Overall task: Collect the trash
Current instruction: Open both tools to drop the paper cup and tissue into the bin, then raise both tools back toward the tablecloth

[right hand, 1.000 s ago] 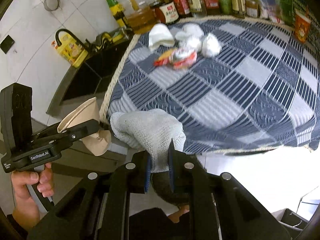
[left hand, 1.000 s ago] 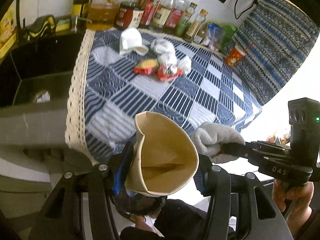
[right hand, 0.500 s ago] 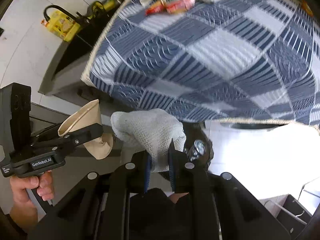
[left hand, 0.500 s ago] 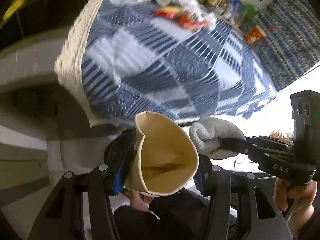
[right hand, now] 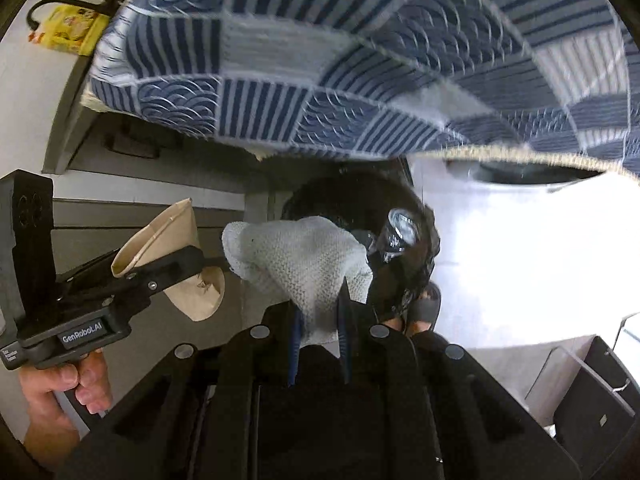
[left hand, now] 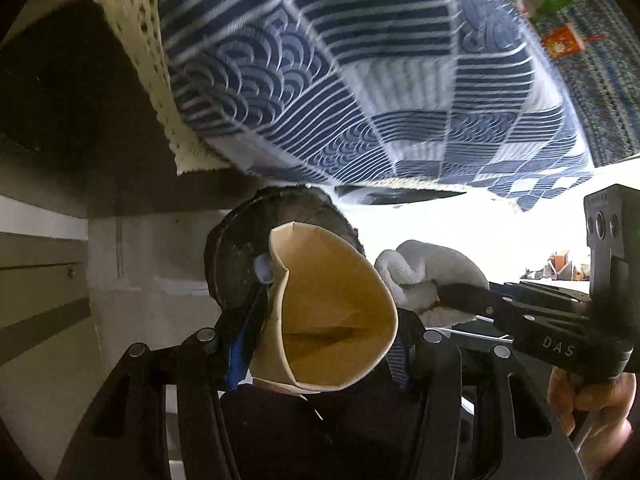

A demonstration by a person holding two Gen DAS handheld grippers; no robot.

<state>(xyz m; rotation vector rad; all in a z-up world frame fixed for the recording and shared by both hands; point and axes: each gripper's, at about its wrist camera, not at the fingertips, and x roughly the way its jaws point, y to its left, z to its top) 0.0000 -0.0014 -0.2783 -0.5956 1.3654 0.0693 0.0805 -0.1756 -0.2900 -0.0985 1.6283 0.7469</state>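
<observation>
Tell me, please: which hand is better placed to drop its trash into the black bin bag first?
Probably the right: its white wad hangs in front of the black bin bag opening. The left gripper's paper cup also sits near it.

Both views are bent strongly by the fisheye lens, and the corners are cut off in black. The blue patterned cloth [left hand: 360, 92] above the jaws is smeared by motion blur. The white floor [right hand: 520, 264] to the right of the jaws is overexposed to glare. Under the surface, deep shadow is seen. Parts near the jaws are rendered sharp.
</observation>
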